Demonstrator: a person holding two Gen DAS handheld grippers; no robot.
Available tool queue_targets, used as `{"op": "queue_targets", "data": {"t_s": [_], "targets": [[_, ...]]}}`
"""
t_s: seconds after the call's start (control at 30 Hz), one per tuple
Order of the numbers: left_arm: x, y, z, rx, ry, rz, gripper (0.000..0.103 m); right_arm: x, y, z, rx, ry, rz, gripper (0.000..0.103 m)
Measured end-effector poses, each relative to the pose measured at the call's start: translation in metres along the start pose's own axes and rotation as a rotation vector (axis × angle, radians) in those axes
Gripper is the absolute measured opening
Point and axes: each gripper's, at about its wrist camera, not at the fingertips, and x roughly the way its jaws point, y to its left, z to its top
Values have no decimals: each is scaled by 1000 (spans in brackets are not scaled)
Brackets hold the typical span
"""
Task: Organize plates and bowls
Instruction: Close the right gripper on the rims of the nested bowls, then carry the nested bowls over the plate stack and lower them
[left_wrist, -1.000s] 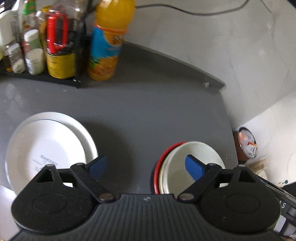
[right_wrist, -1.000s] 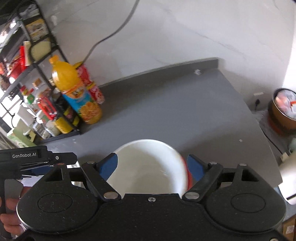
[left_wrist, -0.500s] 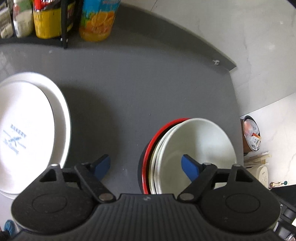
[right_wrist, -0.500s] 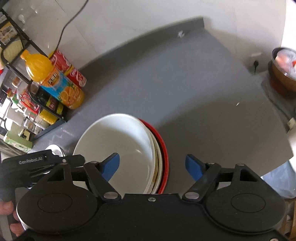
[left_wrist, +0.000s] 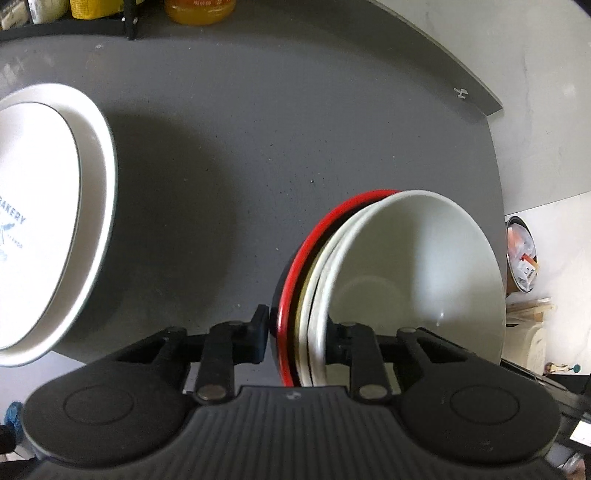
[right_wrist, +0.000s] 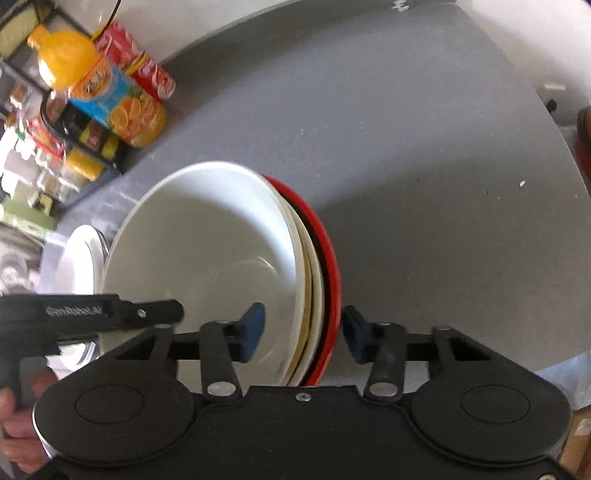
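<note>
The bowls (left_wrist: 413, 280) sit nested on the grey desk (left_wrist: 258, 140), a white one on top, a cream one under it and a red one (left_wrist: 295, 266) at the bottom, each offset sideways so the rims fan out. The left tongs (left_wrist: 295, 332) straddle the rims on one side, narrowed to about the stack's thickness; whether the pads (left_wrist: 260, 332) press yet I cannot tell. The right tongs (right_wrist: 303, 328) straddle the opposite side and stand a little wider, with a gap showing by the red rim (right_wrist: 330, 295). The main risk, I judge, is that a pinch across three staggered rims bears mostly on the outer two, so the middle bowl could slide free on a lift. Uneven pull from the two sides could tip the stack. The plates (left_wrist: 48, 221) lie well apart to the left, out of harm's way.
</note>
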Motion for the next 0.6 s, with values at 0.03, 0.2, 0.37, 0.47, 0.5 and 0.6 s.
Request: {"op": "queue_targets", "data": {"t_s": [0.03,0.2,0.37,0.47,0.5,0.6], "targets": [[0,0,0,0,-2,1,24,0,1,0,-13,-1,-5,41],[-4,1,-2,23,-19,19,23,-3,-7,-2,-4,0,17,27],[-13,5,-2,11,-36,8,23,-10,-3,-5,-12,-19,18,27],[-22,7,0,10,-54,0,23,-17,4,-2,-12,-38,22,27],[-26,9,1,8,-63,-3,23,-19,6,-1,-14,-45,24,27],[-40,14,3,5,-88,-12,24,-26,16,3,-31,-67,32,27]]}}
